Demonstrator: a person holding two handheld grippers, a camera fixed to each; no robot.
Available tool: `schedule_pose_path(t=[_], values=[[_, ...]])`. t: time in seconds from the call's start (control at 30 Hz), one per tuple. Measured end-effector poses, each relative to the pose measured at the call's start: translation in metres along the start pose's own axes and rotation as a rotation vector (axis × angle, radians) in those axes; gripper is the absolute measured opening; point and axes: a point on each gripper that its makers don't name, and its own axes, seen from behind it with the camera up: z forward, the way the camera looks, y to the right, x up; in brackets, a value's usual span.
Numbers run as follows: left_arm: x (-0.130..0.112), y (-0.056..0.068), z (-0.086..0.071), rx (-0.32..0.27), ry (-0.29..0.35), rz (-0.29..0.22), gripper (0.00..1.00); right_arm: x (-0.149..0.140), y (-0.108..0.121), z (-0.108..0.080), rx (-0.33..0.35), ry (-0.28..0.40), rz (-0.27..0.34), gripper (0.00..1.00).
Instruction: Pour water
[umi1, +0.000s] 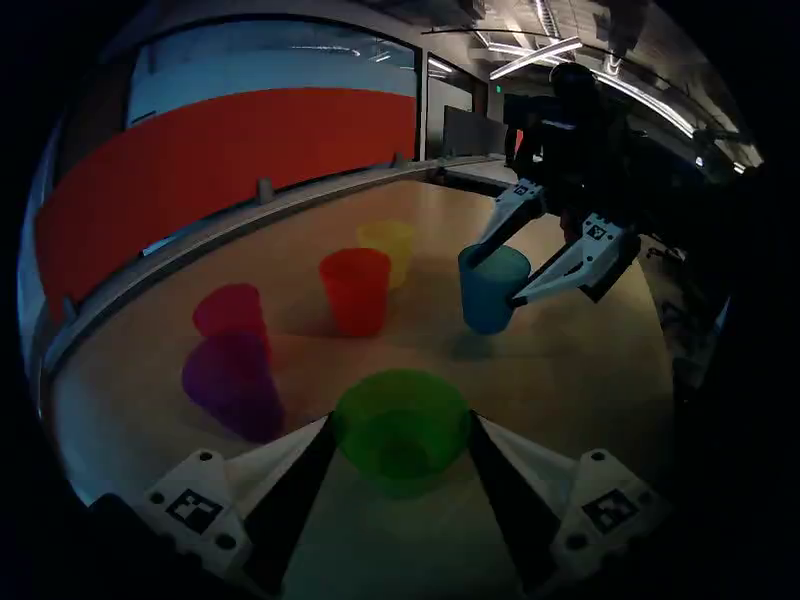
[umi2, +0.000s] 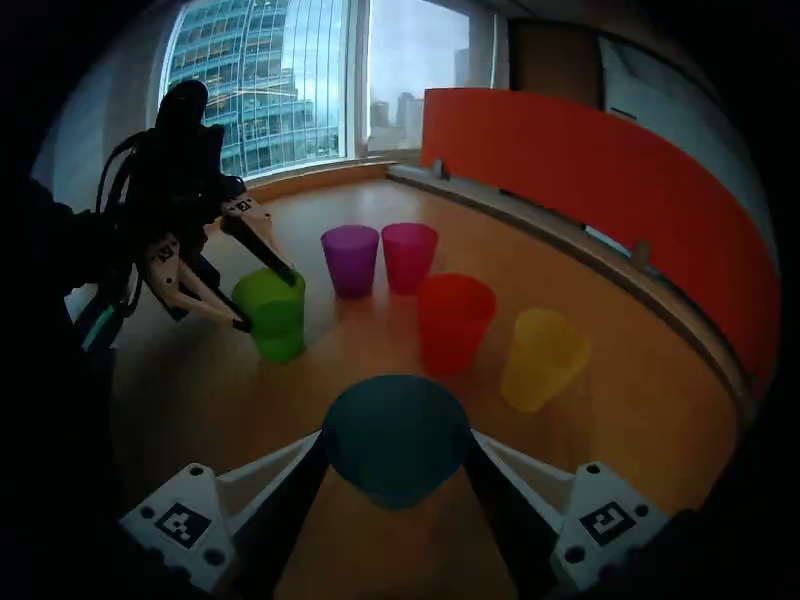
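My left gripper (umi1: 400, 418) squeezes a see-through green plastic cup (umi1: 402, 445) at 6 o'clock, with both fingers on its round sides. My right gripper (umi2: 396, 434) squeezes a smooth blue plastic cup (umi2: 395, 450) the same way. Black-and-white square marks (umi1: 195, 508) sit on my fingers. On the wooden table (umi1: 560, 380), a purple cup (umi1: 235, 385) and a pink cup (umi1: 230, 310) stand side by side near 9 o'clock. A red cup (umi1: 355, 290) and a yellow cup (umi1: 388, 245) stand farther off, toward 12.

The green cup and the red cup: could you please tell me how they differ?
Colour: the green cup is green, the red cup red. Grip: the left gripper holds the green cup; the red cup stands free on the table. Both are upright, translucent and tapered.
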Motion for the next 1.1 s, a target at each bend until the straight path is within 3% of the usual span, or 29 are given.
schedule_pose_path(t=[0.87, 1.1], values=[[-0.007, 0.001, -0.003, 0.004, -0.006, -0.003, 0.9, -0.015, -0.009, 0.001, -0.002, -0.019, 0.017, 0.93], [-0.006, 0.003, -0.005, -0.004, -0.011, -0.015, 0.97, -0.02, -0.009, -0.001, -0.009, -0.032, 0.014, 0.98]])
